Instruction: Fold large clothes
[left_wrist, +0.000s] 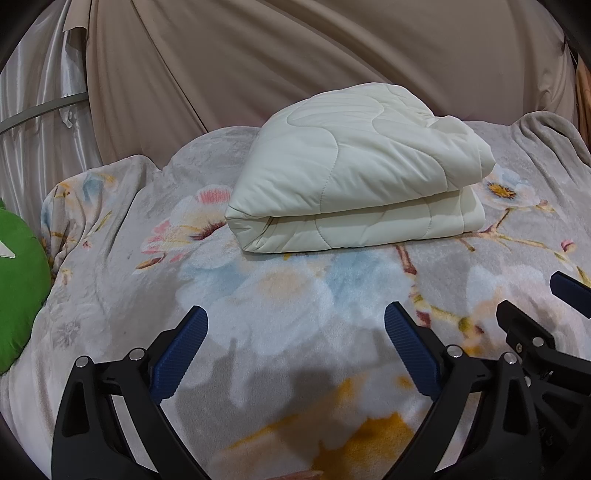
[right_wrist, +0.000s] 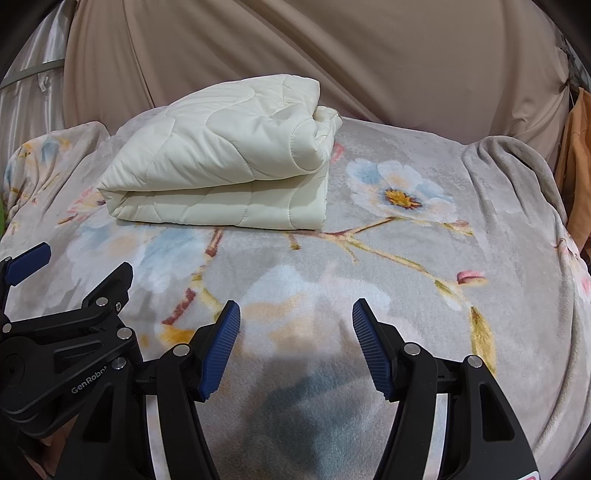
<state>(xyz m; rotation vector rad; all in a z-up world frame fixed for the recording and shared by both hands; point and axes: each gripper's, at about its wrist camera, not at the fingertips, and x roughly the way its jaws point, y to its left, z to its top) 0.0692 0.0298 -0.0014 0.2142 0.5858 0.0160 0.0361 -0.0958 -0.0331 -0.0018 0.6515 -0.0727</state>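
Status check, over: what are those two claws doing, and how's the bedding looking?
Left gripper and right gripper open, empty. Cream quilted blanket folded on the floral fleece bedspread, untouched. Nothing between them.

Folded cream quilt on the bed

I am looking at a cream quilted cover (left_wrist: 354, 173) that is lying folded into a thick, layered bundle, its rounded fold facing me and its loose edges stacked at the right end. It is resting flat on the floral bedspread (left_wrist: 295, 295), towards the far side of the bed, near the beige drape behind, its stitched wavy lines showing on top.
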